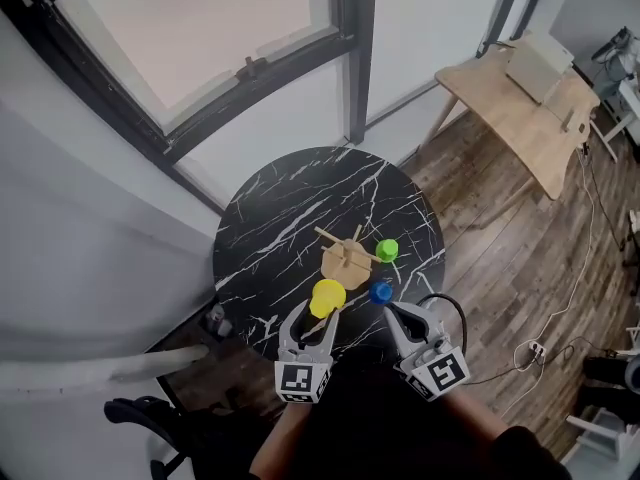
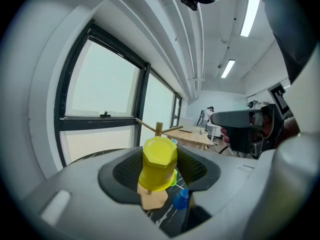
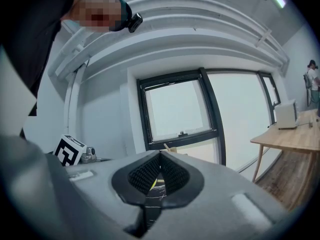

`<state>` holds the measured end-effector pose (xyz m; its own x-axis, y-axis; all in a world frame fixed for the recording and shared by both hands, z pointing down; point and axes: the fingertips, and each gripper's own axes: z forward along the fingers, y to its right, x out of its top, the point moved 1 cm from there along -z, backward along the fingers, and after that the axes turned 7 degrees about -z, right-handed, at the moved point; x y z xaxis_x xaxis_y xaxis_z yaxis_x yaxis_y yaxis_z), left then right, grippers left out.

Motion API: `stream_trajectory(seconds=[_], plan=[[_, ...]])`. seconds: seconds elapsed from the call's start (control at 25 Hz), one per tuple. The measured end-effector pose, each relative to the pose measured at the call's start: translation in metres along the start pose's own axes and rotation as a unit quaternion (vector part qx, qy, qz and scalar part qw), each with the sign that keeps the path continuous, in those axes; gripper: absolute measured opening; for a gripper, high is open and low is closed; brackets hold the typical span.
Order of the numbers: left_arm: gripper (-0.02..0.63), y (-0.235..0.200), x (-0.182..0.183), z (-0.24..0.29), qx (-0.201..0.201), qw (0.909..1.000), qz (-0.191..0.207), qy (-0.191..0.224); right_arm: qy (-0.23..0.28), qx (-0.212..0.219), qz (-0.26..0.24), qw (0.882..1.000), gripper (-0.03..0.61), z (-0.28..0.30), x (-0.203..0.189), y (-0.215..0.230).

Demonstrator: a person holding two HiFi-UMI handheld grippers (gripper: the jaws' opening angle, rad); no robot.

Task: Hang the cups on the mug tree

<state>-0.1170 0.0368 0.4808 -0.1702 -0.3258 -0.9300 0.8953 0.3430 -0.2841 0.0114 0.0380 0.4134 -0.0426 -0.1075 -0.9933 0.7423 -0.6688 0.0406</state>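
Over the near side of the black table (image 1: 280, 218), the left gripper (image 1: 318, 318) grasps a yellow cup (image 1: 327, 297) just in front of the wooden mug tree (image 1: 345, 256), a green cup (image 1: 386, 250) is at the tree's right, a blue cup (image 1: 381, 292) stands nearer, and the right gripper (image 1: 397, 315) is clenched on nothing.

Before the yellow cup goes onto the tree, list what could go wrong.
1. The yellow cup is held in the left gripper close to the mug tree; a careless swing could catch a peg and tip the tree.
2. The blue cup stands just ahead of the shut right gripper; a stray move could knock it over.
3. The green cup by the tree could get jolted.
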Motion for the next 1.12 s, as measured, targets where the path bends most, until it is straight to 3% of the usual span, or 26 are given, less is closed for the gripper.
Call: stream_trajectory(seconds=[1.12], plan=[[0.219,-0.013,-0.030,0.057,-0.003,0.9983,-0.020,-0.055,-0.006,-0.012,0.022,1.000,0.000,0.032,-0.007,0.043]])
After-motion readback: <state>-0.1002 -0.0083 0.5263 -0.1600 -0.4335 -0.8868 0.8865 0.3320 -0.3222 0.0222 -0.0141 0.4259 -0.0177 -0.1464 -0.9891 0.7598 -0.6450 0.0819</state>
